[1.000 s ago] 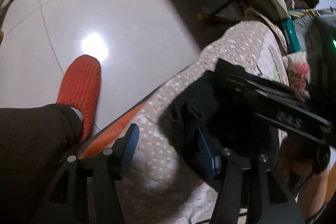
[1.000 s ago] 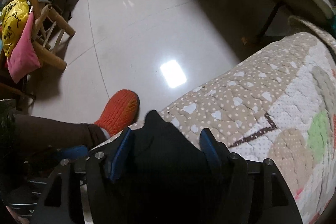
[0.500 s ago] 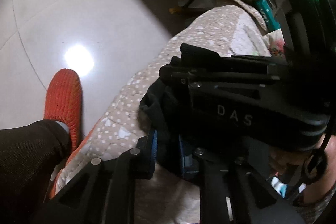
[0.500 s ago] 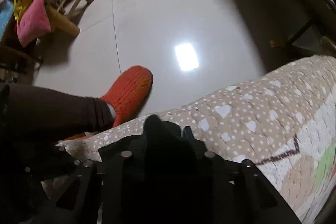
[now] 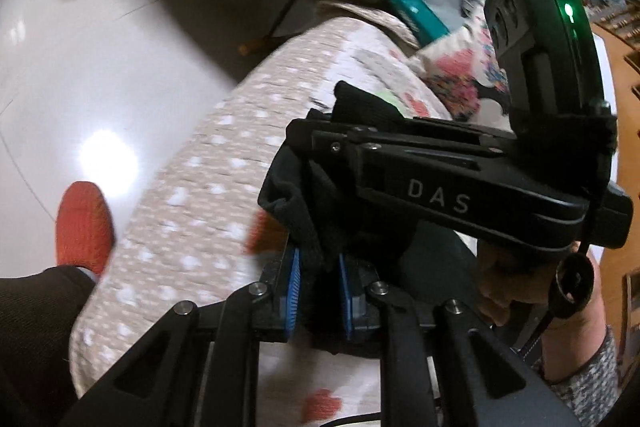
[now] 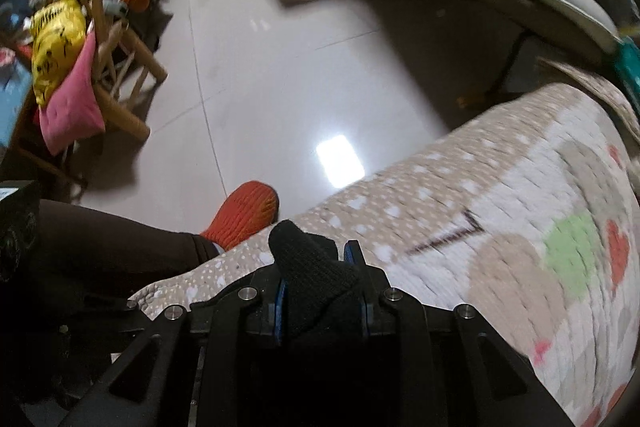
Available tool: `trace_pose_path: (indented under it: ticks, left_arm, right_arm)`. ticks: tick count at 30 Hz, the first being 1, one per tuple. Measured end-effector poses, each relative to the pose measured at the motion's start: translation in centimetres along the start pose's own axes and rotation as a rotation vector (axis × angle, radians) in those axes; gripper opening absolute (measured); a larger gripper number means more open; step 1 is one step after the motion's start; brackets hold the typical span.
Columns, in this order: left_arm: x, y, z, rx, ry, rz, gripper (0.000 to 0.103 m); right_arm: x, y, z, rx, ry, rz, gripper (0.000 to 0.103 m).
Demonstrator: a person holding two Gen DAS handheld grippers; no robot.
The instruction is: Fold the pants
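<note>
Both grippers have a pinch on the black pants (image 5: 304,203), low center of frame over the quilted bed (image 5: 208,195): left gripper (image 5: 318,287) and right gripper (image 6: 320,291) fingers clamped on fabric. Looks like the pick-up step; next I'd guess spread it flat.

"DAS" on right gripper (image 5: 320,131)

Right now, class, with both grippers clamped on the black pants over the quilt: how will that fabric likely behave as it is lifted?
Probably floppy: the black pants bunch and sag between the left gripper and right gripper. Likely not slippery: the knit looks coarse and the pads pinch it. Seemingly light, as small pinches hold it above the quilt.
</note>
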State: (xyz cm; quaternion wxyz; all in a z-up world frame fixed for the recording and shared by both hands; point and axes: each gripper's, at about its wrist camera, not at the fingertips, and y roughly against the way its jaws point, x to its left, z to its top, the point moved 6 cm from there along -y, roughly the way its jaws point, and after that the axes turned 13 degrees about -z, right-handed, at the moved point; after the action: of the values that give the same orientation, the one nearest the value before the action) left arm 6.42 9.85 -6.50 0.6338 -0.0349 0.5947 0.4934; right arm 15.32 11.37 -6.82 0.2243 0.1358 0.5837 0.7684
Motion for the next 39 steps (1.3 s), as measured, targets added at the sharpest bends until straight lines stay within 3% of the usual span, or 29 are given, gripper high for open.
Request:
trace_pose_path:
  ticks: [10,17,19,21,24,25,26,28,32,34,36,39]
  left_arm:
    - [-6.2,-5.8,-3.0,0.111,-0.142,0.021,0.017]
    - [-8.6,-9.9,-6.6,0.215,-0.222,0.037,0.018]
    - [-9.1,-10.4,-7.7,0.252,-0.244,0.043,0.023]
    - [-9.5,-10.4,-8.8,0.299,-0.258,0.034,0.040]
    - [-10.1,-9.2,-9.9,0.332,-0.268,0.000,0.053]
    - [-10.3,-8.8,-10.0,0.335,-0.279,-0.009,0.054]
    - [-10.5,-8.3,-10.1,0.338,-0.300,-0.017,0.056]
    - [-11.0,-7.1,-10.0,0.330,-0.360,-0.014,0.057]
    - [-10.0,-4.8,-8.7,0.267,-0.402,0.032,0.058]
    - [-8.5,-4.0,-7.5,0.217,-0.383,0.090,0.058]
    - [-6.6,-3.4,-6.5,0.188,-0.336,0.140,0.058]
    - [-4.4,-2.9,-5.3,0.169,-0.238,0.154,0.058]
  right_arm:
    - [-8.5,3.7,-7.2,-0.075,-0.239,0.009,0.028]
    - [-12.9,3.5,-13.2,-0.084,-0.399,0.034,0.030]
    - [-14.0,3.2,-14.9,-0.082,-0.439,0.044,0.032]
    - [-15.0,3.1,-16.6,-0.085,-0.489,0.061,0.036]
    - [-16.9,3.4,-18.6,-0.100,-0.572,0.070,0.041]
    - [-17.7,3.8,-19.3,-0.110,-0.608,0.078,0.044]
    - [-18.3,4.2,-19.7,-0.114,-0.624,0.048,0.055]
    - [-19.4,5.3,-20.5,-0.118,-0.633,-0.068,0.067]
    - [-21.2,8.5,-22.0,-0.163,-0.677,-0.263,0.067]
    - [-20.7,10.5,-21.9,-0.220,-0.708,-0.266,0.067]
    - [-19.4,11.7,-21.3,-0.266,-0.723,-0.201,0.063]
    - [-16.4,11.7,-18.9,-0.260,-0.663,-0.159,0.060]
